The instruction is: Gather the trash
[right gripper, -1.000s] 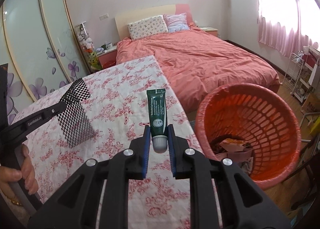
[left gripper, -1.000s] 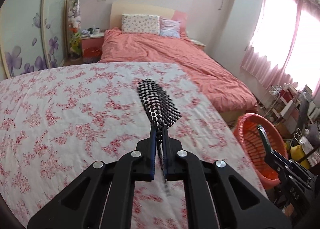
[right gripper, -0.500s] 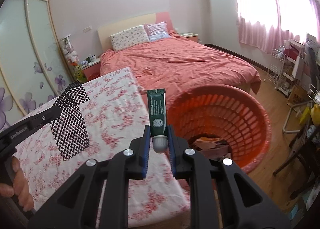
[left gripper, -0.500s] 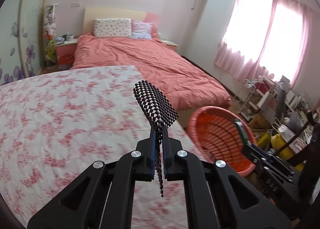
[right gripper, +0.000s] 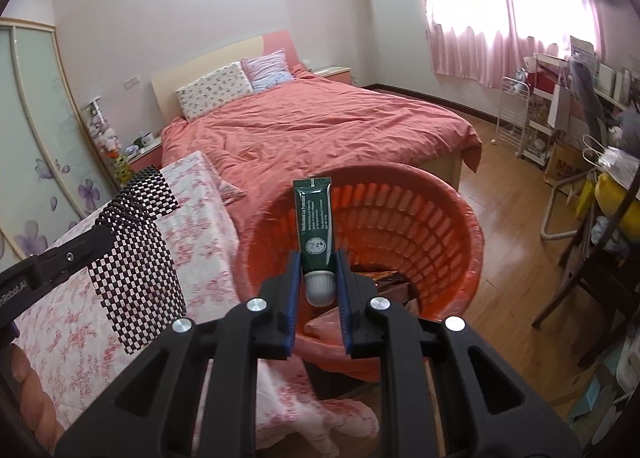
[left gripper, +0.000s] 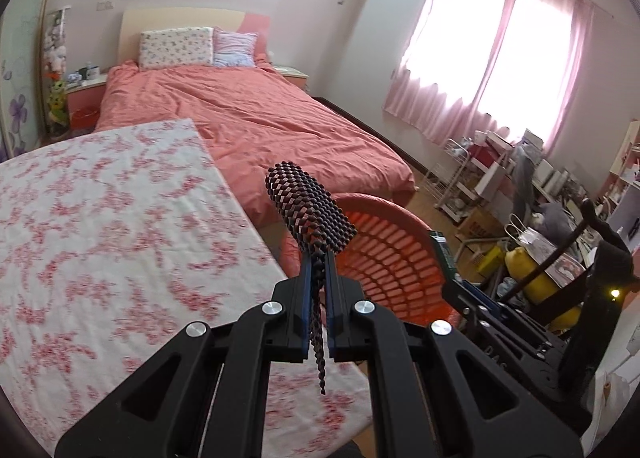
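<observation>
My left gripper (left gripper: 318, 258) is shut on a black-and-white checkered mesh strip (left gripper: 310, 205), which curls up ahead of the fingers and dangles below them. It hangs at the floral-covered table's right edge, in front of the orange laundry-style basket (left gripper: 396, 258). My right gripper (right gripper: 318, 258) is shut on a dark green tube (right gripper: 314, 217) near its white cap, upright over the near rim of the same basket (right gripper: 452, 254). Wrappers lie at the basket's bottom. In the right wrist view the mesh strip (right gripper: 136, 258) and left gripper show at left.
The table with a floral cloth (left gripper: 100, 238) fills the left. A bed with a coral duvet (left gripper: 248, 117) stands behind. Racks, bags and a yellow container (left gripper: 532, 270) crowd the right wall under the pink curtains. A hand (right gripper: 28, 390) shows at the lower left.
Both grippers have swung right off the table toward the basket, each keeping its object. The basket now sits straight ahead of the tube and just beyond the mesh strip.
</observation>
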`<state>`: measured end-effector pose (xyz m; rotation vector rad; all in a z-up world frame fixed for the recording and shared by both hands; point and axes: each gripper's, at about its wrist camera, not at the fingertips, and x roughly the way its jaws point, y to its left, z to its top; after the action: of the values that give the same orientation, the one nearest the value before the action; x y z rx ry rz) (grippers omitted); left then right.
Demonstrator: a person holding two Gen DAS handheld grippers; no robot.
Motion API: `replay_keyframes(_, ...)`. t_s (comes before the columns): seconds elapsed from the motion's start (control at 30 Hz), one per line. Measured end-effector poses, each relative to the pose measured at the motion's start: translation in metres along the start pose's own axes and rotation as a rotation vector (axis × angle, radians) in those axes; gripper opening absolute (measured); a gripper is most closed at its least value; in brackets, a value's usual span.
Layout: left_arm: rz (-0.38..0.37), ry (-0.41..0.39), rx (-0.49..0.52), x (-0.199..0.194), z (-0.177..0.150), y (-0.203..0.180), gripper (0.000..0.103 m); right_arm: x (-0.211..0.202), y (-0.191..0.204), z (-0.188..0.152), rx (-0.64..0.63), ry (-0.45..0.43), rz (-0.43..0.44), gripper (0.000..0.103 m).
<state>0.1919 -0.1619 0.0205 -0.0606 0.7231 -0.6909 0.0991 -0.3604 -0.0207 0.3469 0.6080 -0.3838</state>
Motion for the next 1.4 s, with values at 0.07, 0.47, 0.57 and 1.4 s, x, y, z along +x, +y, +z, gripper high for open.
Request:
replay_keyframes(0.07,-0.012,0.010,0.005,0.006,-0.002,-0.007,0.005,0.003,-0.006,-0.001,0.007,0.000,-0.009,0.017)
replay_keyframes(0.47,-0.067,0.063,0.023,0.043,-0.007,-0.047,0.005,0.023,-0.038,0.003,0.062,-0.001,-0.018,0.018)
replay_keyframes(0.57,-0.075,0.060,0.013,0.050,-0.005,-0.052,0.005,0.028,-0.046,0.006,0.073,-0.005,-0.016,0.018)
replay_keyframes(1.4,0.077,0.028,-0.020,-0.006,-0.022,-0.008,0.051,-0.016,-0.035,-0.013,0.070,-0.035,-0.025,0.062)
